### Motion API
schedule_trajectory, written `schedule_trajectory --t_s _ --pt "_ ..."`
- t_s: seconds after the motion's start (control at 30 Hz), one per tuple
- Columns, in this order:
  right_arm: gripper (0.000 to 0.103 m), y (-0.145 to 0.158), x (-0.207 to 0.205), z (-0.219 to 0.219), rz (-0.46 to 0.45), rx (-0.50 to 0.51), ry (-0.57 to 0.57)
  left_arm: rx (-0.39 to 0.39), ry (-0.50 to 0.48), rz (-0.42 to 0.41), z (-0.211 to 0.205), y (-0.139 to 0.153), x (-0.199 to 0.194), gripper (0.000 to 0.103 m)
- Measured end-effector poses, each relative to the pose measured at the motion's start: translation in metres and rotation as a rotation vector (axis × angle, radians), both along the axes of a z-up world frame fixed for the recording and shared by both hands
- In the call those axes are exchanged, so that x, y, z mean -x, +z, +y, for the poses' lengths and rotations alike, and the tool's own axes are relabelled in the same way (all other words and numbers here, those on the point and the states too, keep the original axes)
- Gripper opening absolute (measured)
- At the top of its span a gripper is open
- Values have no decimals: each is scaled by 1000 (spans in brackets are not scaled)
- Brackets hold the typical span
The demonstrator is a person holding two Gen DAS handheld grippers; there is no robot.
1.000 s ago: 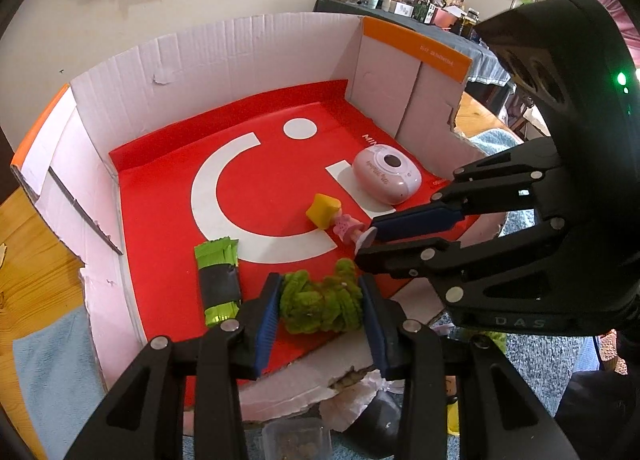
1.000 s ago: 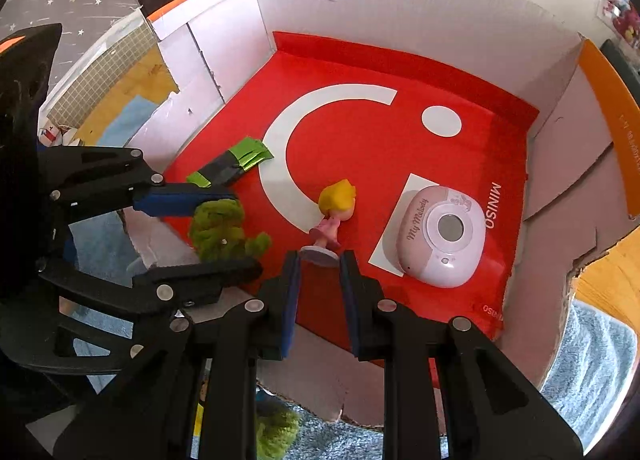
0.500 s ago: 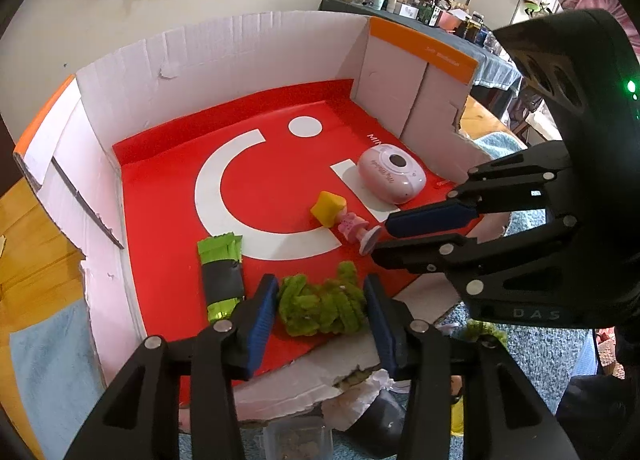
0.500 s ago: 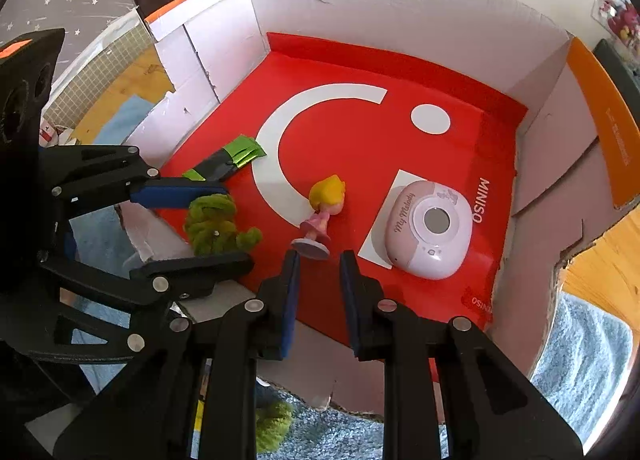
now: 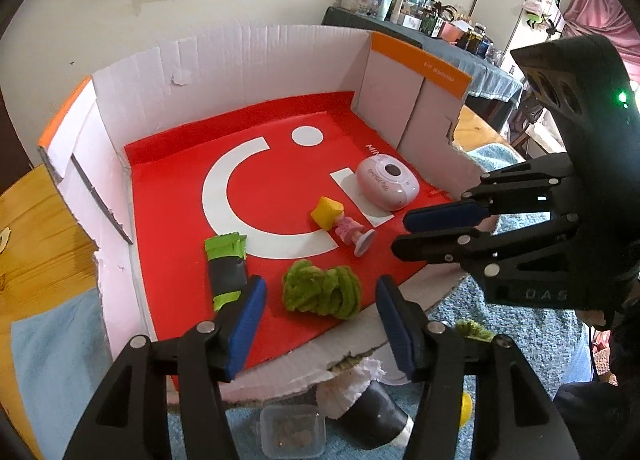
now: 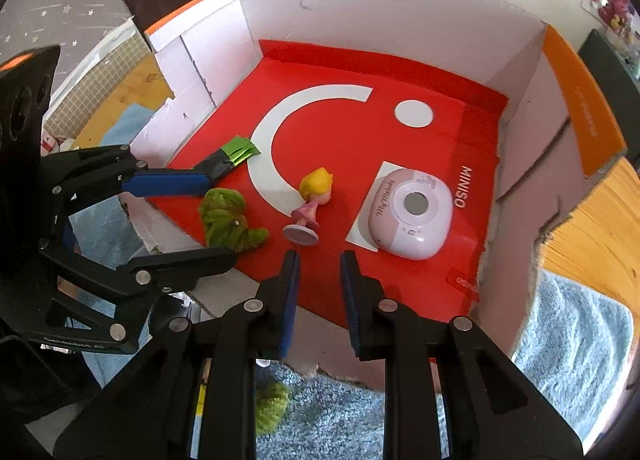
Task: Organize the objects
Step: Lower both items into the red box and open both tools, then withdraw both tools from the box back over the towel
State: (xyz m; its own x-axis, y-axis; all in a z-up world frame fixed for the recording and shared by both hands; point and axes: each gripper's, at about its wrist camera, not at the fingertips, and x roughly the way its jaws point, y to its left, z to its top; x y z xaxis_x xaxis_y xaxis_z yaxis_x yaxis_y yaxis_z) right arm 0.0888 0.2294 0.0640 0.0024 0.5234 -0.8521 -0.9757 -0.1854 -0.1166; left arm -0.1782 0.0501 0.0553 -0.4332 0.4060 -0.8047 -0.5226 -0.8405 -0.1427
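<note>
A cardboard box with a red floor holds a green fuzzy bundle, a small doll with yellow hair lying on its side, a pink rounded device and a green-and-black packet. My left gripper straddles the bundle at the box's torn front edge. Its jaws are opening and the pads stand clear of the bundle, which rests on the floor. My right gripper is shut on nothing, just in front of the doll's round base. The bundle also shows between the left fingers.
The box walls rise at the back and both sides; the front wall is torn low. In front, on a blue-grey rug, lie a small clear tub, a black-and-white object and another green fuzzy piece. Wooden floor lies to the left.
The left jaws have spread apart and let go of the green bundle, which stays on the red floor. The right gripper stays shut and has drawn back slightly from the doll.
</note>
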Motion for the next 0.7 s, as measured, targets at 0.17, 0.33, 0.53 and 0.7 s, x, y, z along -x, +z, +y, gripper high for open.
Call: schedule_trajectory --t_s 0.17,0.33,0.53,0.7 --pt "20 11 1 -14 7 -44 -10 -25 24 22 -6 10 -11 60" --pt "21 22 2 -29 14 -98 -21 -51 61 70 -18 26 -30 61" --pt "74 38 13 -59 7 -215 -20 -92 107 134 -33 45 -59 67" --pt "81 47 25 -84 -27 -301 -19 -93 154 181 -42 50 -82 69"
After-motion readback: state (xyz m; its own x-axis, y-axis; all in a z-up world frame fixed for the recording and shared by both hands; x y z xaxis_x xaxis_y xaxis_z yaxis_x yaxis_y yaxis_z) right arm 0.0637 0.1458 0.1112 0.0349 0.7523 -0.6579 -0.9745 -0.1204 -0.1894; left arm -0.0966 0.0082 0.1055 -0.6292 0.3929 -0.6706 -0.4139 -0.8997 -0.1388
